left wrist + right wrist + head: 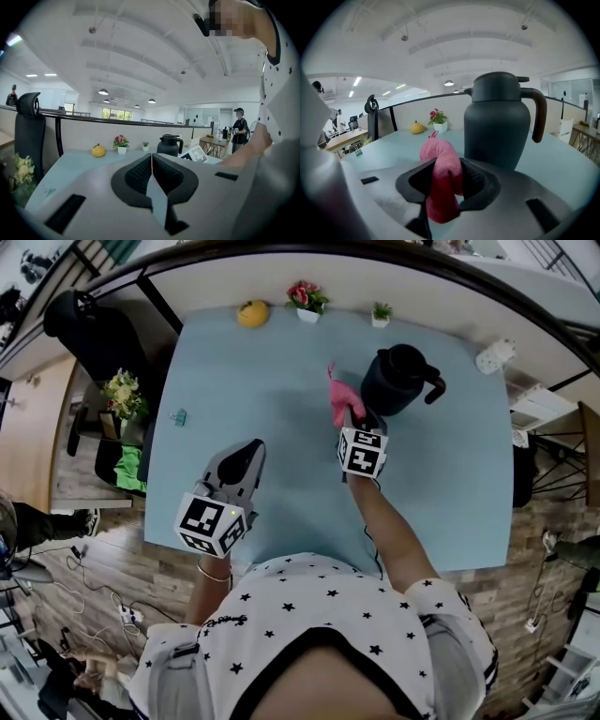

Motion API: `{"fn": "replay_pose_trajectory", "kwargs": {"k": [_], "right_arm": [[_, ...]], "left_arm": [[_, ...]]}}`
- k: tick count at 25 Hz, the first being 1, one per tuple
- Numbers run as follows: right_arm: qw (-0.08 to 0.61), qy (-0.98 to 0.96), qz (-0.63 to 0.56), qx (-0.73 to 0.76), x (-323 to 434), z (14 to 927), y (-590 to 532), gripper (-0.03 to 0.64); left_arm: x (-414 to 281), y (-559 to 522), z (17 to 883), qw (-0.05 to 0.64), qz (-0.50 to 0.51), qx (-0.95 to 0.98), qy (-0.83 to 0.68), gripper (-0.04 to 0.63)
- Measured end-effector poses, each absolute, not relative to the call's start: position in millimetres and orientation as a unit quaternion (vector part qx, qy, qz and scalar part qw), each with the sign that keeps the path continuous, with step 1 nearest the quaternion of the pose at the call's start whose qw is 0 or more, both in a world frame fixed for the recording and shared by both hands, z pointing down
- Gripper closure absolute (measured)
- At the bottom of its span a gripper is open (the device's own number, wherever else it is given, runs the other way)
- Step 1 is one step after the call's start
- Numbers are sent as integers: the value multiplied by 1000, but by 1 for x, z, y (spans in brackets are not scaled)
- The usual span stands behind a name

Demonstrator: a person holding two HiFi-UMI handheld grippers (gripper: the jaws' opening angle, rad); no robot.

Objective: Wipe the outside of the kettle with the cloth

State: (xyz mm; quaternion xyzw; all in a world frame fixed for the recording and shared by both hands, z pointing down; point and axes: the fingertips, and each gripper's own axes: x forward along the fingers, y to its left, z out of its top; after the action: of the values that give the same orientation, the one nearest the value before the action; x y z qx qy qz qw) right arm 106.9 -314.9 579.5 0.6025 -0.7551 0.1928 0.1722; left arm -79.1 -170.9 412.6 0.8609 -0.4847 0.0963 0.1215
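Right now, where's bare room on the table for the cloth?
Bare: between the green clip and the cloth, and right of the kettle. Crowded: the back edge, with yellow fruit, flower pot and small plant.

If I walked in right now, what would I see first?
The bright pink cloth, pinched in the right gripper, stands out most. The dark kettle stands close beside it on the pale blue table. The left gripper is shut on nothing, nearer the person.

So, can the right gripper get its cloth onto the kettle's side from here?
Probably yes: the right gripper, shut on the pink cloth, sits just beside the kettle, with nothing between them on the table.
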Motion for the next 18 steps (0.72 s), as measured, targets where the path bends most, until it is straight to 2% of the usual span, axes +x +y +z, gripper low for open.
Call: {"fn": "replay_pose_trajectory", "kwargs": {"k": [6, 18], "right_arm": [[157, -711, 246, 640, 130, 599, -321, 482], [151, -683, 257, 667, 182, 603, -308, 482]], "left_arm": [[-84, -175, 415, 125, 96, 859, -487, 565], [-61, -177, 414, 122, 93, 871, -467, 565]]}}
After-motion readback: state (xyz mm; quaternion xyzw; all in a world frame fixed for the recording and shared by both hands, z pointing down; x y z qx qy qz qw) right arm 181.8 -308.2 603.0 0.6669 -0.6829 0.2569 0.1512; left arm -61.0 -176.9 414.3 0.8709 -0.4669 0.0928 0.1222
